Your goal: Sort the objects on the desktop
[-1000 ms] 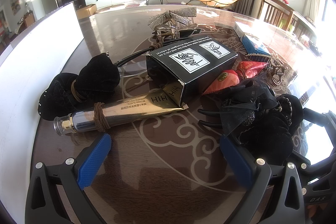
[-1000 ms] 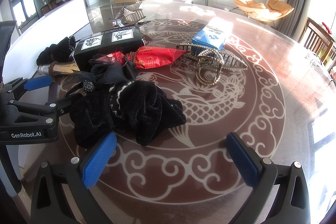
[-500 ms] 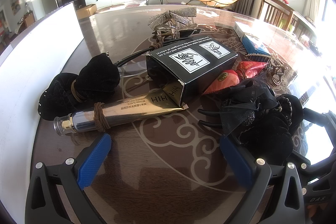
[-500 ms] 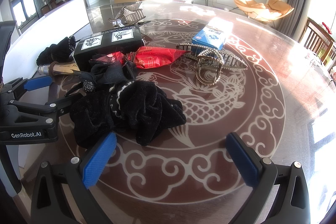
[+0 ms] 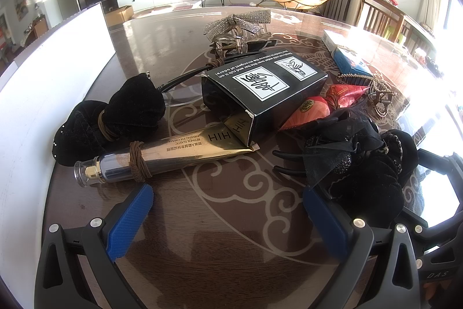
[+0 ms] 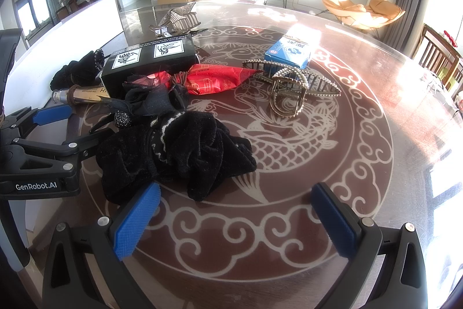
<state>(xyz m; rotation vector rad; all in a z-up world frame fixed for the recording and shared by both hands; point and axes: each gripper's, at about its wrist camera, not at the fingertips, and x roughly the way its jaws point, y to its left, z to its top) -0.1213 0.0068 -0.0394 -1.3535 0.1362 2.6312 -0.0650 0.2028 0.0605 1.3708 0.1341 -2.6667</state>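
Clutter sits bunched toward the left of the round, glossy table (image 6: 361,164), which suggests nothing is sorted yet. Both tools hang low at the near edge with jaws spread wide and empty: the left gripper (image 5: 228,210) faces the metallic cream tube (image 5: 173,152), the right gripper (image 6: 234,210) faces the black velvet scrunchie (image 6: 179,152), whose soft folds lie just beyond its left blue pad. Judging by that aim, each is lined up for a first pick. The tube is smooth and tapered, a brown hair tie (image 5: 139,162) wound round it, its crimped end tucked under the open flap of the matte black carton (image 5: 266,94). A second velvet bow (image 5: 115,118) lies far left beside a white board (image 5: 43,94). A crinkly red foil packet (image 6: 214,78) leans against the carton; the gold claw clip (image 6: 289,91) with its beaded arch stands apart to the right, just before the blue box (image 6: 289,51). A rhinestone bow clip (image 6: 176,19) glitters at the far side.
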